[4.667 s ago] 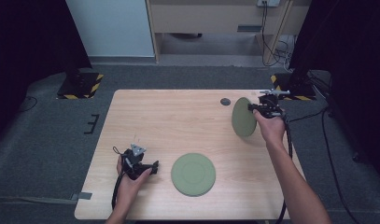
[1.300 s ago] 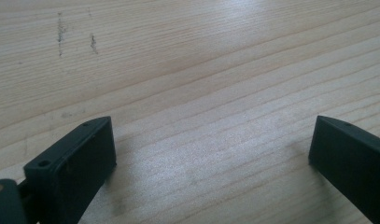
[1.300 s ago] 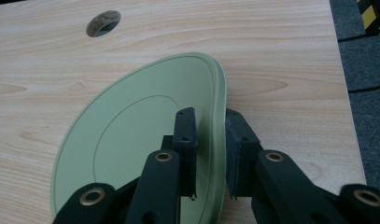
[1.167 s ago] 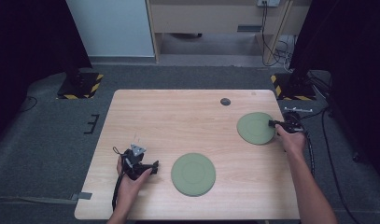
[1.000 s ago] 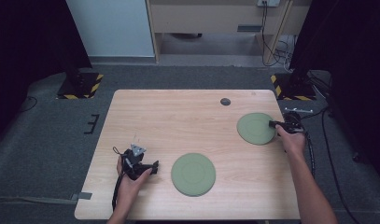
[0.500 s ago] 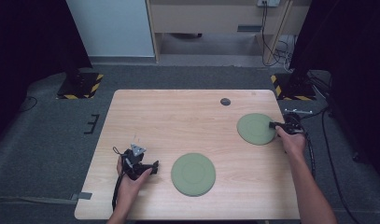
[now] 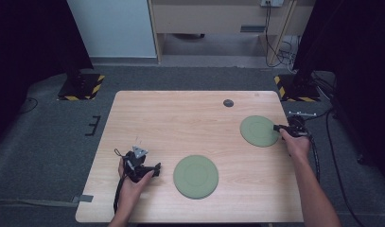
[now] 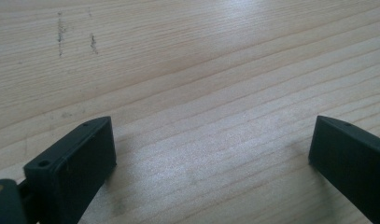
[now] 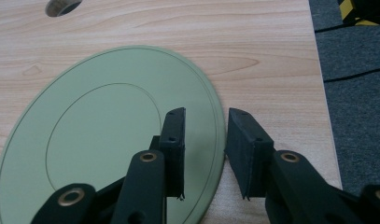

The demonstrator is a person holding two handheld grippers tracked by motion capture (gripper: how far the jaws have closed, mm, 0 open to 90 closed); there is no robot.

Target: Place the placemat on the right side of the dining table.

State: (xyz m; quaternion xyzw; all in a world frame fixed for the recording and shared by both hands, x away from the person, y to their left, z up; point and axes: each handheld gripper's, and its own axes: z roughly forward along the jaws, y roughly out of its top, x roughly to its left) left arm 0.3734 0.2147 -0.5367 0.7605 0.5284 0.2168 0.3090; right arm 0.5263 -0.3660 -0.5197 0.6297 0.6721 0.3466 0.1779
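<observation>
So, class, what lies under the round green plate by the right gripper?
The round green plate lies flat on the light wooden table. Whatever is directly beneath is covered.

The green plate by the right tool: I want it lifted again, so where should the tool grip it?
Take the green plate by its thin rim at the table's right edge, where the right tool already straddles it. It lies flat, so only the rim fits between the jaws, which have just been opening.
</observation>
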